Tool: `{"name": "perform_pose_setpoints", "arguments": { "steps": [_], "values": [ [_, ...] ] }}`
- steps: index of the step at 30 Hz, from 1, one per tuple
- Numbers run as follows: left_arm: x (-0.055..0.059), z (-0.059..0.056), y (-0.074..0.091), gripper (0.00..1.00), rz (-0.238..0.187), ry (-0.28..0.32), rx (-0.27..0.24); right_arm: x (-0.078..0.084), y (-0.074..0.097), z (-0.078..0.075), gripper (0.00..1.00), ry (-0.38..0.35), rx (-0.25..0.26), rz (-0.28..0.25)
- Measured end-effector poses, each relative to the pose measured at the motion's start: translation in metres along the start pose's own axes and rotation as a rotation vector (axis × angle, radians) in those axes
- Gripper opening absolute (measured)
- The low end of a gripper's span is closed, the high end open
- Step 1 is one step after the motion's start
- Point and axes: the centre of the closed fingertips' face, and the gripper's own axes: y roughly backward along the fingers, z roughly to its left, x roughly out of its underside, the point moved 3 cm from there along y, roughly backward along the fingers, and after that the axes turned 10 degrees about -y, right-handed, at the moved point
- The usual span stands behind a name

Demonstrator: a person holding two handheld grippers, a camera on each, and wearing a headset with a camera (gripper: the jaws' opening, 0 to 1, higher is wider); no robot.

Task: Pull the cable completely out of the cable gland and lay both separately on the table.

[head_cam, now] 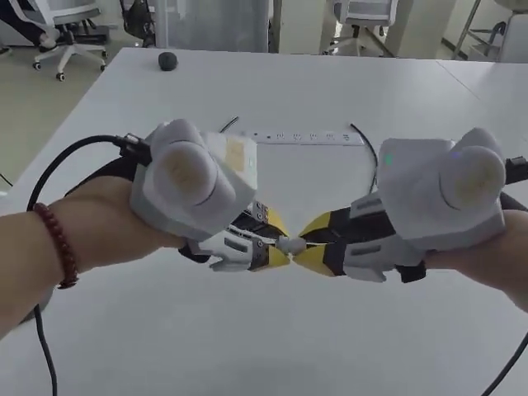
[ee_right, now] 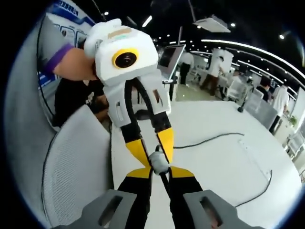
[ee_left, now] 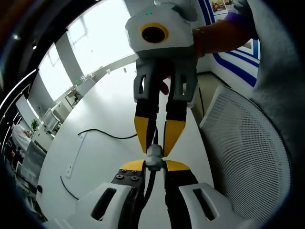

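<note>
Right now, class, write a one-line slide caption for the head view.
Left tongs and right tongs meet tip to tip above a white table, both pinching a small cable gland.

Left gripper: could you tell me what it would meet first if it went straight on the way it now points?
The cable gland between the fingers of the left gripper; right behind it, the right gripper, whose fingers point straight back.
</note>
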Motion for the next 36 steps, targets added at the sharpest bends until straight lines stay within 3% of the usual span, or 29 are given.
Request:
{"name": "perform_pose_setpoints", "arguments": {
  "steps": [1, 2, 4, 14, 18, 23, 29, 31, 36],
  "values": [
    [0.0, -0.001, 0.001, 0.15, -0.004, 0.002, 0.005, 0.001, 0.001, -0.001, 0.08, -0.049, -0.026, -0.005],
    [-0.001, 0.0, 0.0, 0.15, -0.002, -0.009, -0.007, 0.0, 0.002, -0.003, 0.08, -0.067, -0.026, -0.023],
    [-0.002, -0.001, 0.0, 0.15, 0.002, -0.028, -0.002, 0.003, 0.001, -0.002, 0.08, -0.088, -0.048, -0.008],
    [-0.001, -0.004, 0.002, 0.15, -0.006, 0.017, 0.013, 0.002, 0.001, 0.003, 0.08, -0.094, -0.065, -0.037],
    [-0.003, -0.005, 0.003, 0.15, -0.014, -0.001, 0.013, -0.003, 0.005, 0.005, 0.09, -0.27, -0.138, -0.104],
    [-0.005, -0.006, 0.003, 0.15, -0.02, -0.008, 0.019, 0.001, 0.004, 0.004, 0.08, -0.328, -0.174, -0.094],
    [-0.003, -0.007, 0.001, 0.15, -0.021, 0.028, 0.026, 0.001, 0.003, 0.007, 0.07, -0.266, -0.159, -0.083],
    [-0.002, -0.006, 0.002, 0.15, -0.019, 0.066, 0.024, -0.001, 0.002, 0.006, 0.07, -0.194, -0.13, -0.094],
    [0.0, -0.007, 0.002, 0.15, -0.025, 0.117, 0.04, -0.001, 0.0, 0.01, 0.07, -0.048, -0.093, -0.058]
  ]
}}
